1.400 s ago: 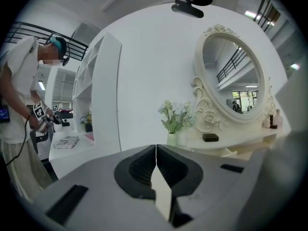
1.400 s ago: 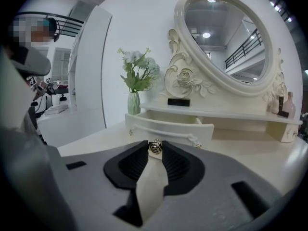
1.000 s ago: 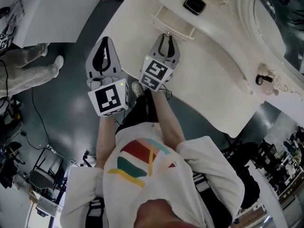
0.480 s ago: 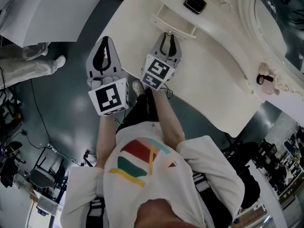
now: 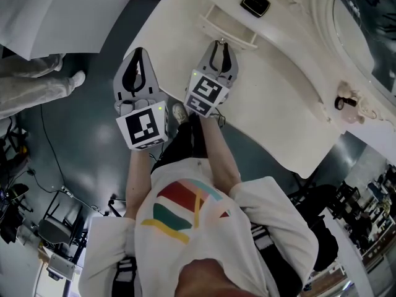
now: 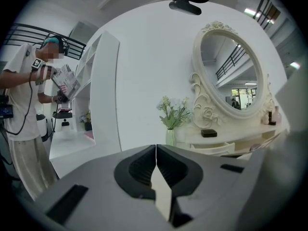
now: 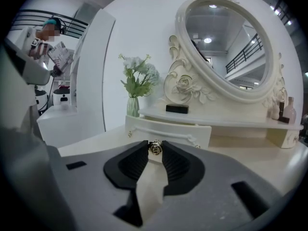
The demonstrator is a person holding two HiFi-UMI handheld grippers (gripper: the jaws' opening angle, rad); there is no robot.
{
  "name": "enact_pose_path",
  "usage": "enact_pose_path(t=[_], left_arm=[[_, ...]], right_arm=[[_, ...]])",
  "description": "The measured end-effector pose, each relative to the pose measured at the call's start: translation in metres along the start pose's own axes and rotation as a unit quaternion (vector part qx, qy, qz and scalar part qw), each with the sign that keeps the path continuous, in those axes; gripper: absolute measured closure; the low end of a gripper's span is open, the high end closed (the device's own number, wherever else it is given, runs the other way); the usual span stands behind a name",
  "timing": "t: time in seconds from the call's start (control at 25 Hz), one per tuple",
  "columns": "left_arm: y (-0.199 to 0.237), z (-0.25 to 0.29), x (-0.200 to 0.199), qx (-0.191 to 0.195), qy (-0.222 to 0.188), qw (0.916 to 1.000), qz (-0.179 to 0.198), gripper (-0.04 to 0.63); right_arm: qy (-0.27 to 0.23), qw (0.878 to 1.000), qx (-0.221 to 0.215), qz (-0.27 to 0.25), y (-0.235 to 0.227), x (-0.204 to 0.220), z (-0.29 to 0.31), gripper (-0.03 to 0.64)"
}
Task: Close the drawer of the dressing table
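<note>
The cream dressing table [image 5: 278, 98] has a small drawer [image 5: 228, 28] pulled out from under its raised shelf. In the right gripper view the drawer front [image 7: 168, 131] faces me, and its gold knob [image 7: 155, 147] sits between the jaw tips. My right gripper [image 5: 219, 45] is shut on that knob, with both pads touching its sides. My left gripper [image 5: 137, 53] hangs over the dark floor to the left of the table and touches nothing. In the left gripper view the left gripper [image 6: 156, 147] is shut and its pads meet on a thin line.
An oval mirror [image 7: 226, 47] stands behind the shelf. A black box [image 5: 253, 5] lies above the drawer. A vase of flowers [image 7: 137, 81] is at the table's left end and small bottles [image 5: 346, 104] at its right. Another person [image 6: 24, 109] stands by white shelving at the left.
Both grippers have stayed where they were. Only the other person's legs at the left edge of the head view have shifted slightly.
</note>
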State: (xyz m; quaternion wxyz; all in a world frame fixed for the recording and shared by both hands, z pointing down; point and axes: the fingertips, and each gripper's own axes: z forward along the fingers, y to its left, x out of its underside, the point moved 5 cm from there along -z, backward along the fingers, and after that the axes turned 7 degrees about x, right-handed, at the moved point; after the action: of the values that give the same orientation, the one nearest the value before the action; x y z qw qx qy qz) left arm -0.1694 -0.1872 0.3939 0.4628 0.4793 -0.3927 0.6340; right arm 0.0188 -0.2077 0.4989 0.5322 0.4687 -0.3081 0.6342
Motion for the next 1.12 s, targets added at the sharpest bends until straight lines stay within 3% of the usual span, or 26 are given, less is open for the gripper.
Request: enact_pose_path(t=[0.24,0.52,0.72,1.0,1.12], left_arm=[[-0.001,0.005,-0.002,0.002,-0.002,1.0000,0.005,0.589],[-0.002,0.007,0.003,0.002,0.003,1.0000,0.005,0.589],[-0.009,0.011,0.005,0.009,-0.002,0.9999,0.010,0.589],[-0.006,0.009,0.006,0.006,-0.004,0.9998,0.016,0.589],[-0.003,0.007,0.007,0.001,-0.001,0.9999,0.015,0.589]], right_arm=[[0.018,0.998,-0.010,0.061,-0.005,0.005,0.002,0.538],[-0.007,0.999,-0.011,-0.033,0.000,0.001,0.002,0.538],[0.039,0.998,-0.030,-0.029,0.000,0.016,0.007,0.537],[0.013,0.999,-0.039,0.003,-0.002,0.003,0.014,0.543],[0.030,0.999,-0.026,0.018,-0.001,-0.003,0.028,0.546]])
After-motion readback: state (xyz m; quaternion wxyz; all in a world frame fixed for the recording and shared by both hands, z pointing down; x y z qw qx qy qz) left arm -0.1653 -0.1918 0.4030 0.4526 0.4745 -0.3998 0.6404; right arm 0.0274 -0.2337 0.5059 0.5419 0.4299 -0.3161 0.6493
